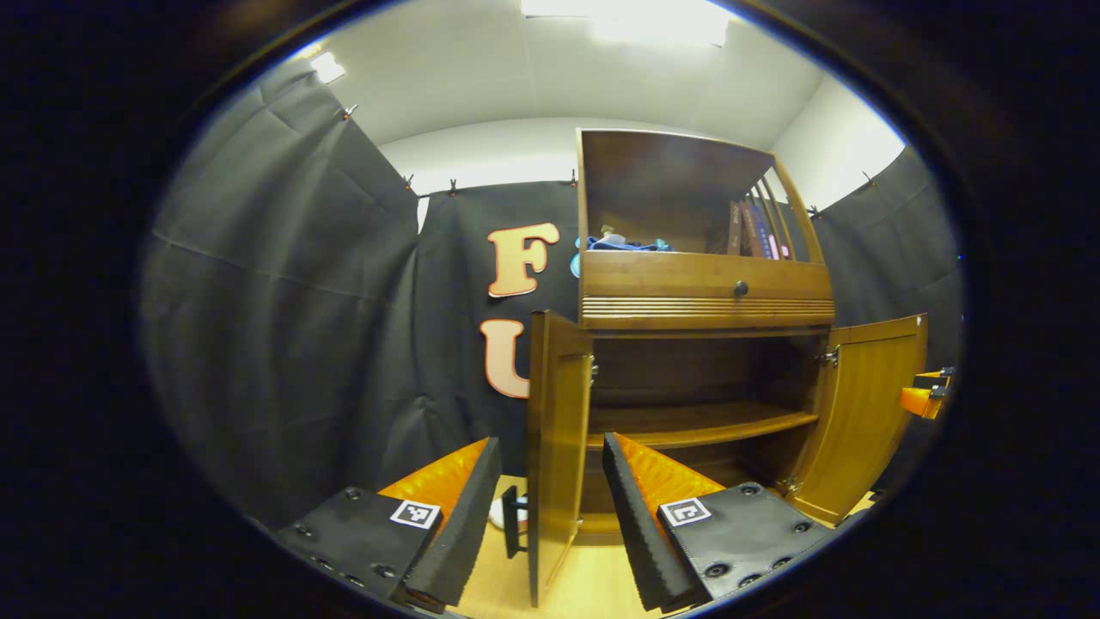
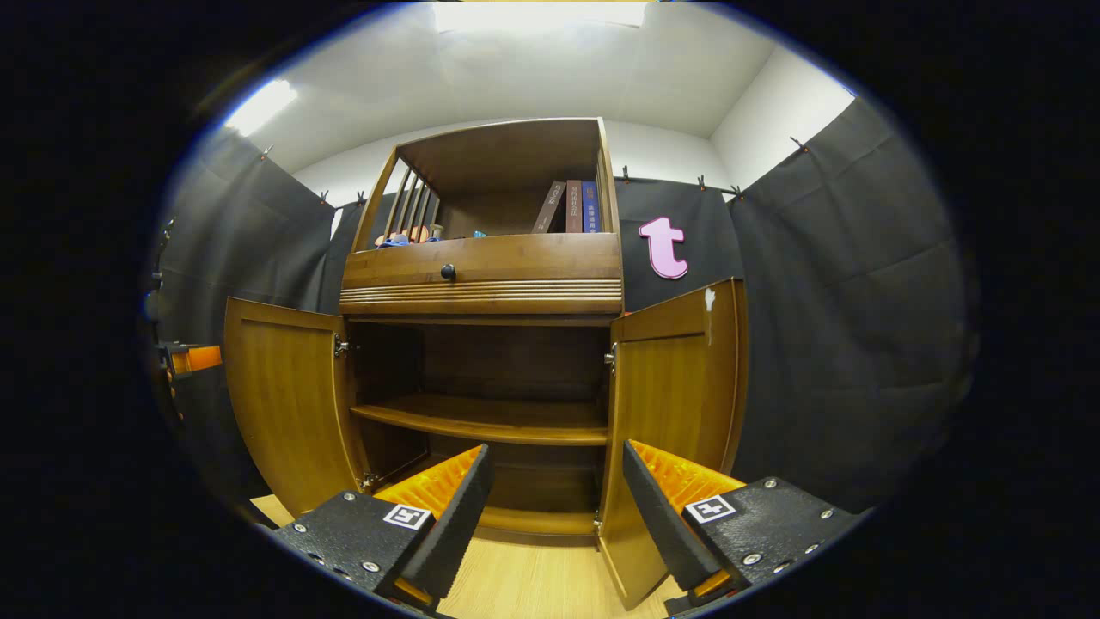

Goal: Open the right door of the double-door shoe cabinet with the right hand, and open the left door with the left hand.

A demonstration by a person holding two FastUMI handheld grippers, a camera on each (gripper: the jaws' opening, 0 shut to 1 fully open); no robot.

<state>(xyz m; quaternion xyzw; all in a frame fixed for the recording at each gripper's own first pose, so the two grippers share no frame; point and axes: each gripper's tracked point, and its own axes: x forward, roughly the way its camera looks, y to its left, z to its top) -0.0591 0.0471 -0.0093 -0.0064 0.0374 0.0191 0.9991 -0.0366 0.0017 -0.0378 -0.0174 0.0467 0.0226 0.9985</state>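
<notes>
At far left: left claw (image 1: 552, 524) spreads wide and grips nothing; the edge of the left door stands in the gap between its fingers (image 1: 455, 524), and whether either touches the wood I cannot tell.
Left door: left door (image 1: 557, 447) is swung out from the shoe cabinet (image 1: 705, 292), seen nearly edge-on in the left gripper view; a dark handle (image 1: 512, 520) shows on its outer face, low down. In the right gripper view the same door appears at the left, opened outward.
Cabinet middle: lower compartment is exposed, with one inner shelf (image 2: 490, 419) across it. Above sits a drawer front with a round dark knob (image 2: 448, 272).
Top shelf: books (image 2: 574, 206) stand upright, and small blue things lie beside them.
Right door: right door (image 2: 675, 413) is swung out on its hinges, with its bottom edge near the wooden floor (image 2: 524, 585).
Right claw: right claw (image 2: 557, 516) is spread wide and empty, low before the cabinet, and the right door's lower edge is between its fingers.
</notes>
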